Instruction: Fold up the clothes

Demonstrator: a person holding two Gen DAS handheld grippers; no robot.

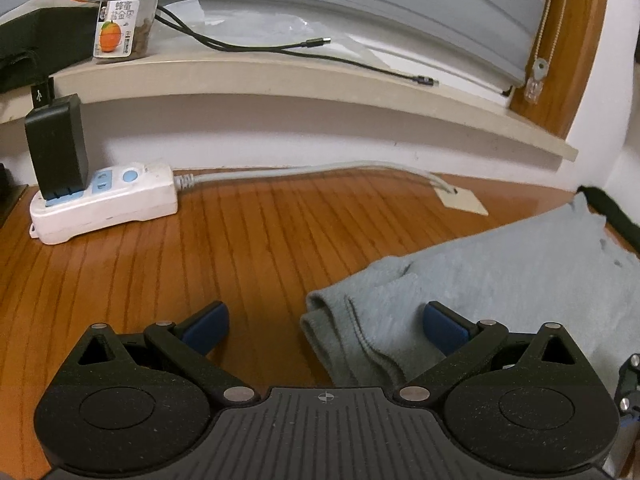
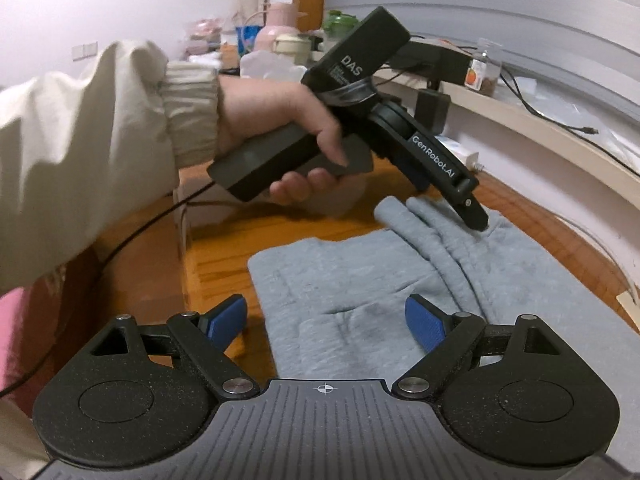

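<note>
1. Left gripper [image 1: 326,326]. I hold it tilted down over the wooden tabletop [image 1: 160,272], jaws spread wide, nothing between the blue pads [image 1: 208,326]. The folded cuff end of the grey garment [image 1: 500,276] lies just under and ahead of the right-hand pad. In the right wrist view my hand [image 2: 280,120] and cream sleeve [image 2: 88,136] carry this tool, its fingertip close over a ridge of bunched cloth; whether it touches I cannot tell.

2. Grey garment [image 2: 360,280]. Soft fleece, lying mostly flat on the table, one sleeve-like strip doubled over toward the far side, creases running along it.

3. Right gripper [image 2: 326,318]. Jaws wide apart, empty, hovering over the near part of the garment.

4. Background items, not to be disturbed: white power strip [image 1: 104,204] with black adapter [image 1: 56,148], jar [image 1: 124,12] and cables on the ledge.

Handling note, my judgement: the step is taking hold of two edges for the next fold. I should lower each tool until one pad slides under the cloth edge, pinch all layers together, lift both sides evenly, and keep the fold line straight. Fleece bunches easily; a shallow bite would slip.
</note>
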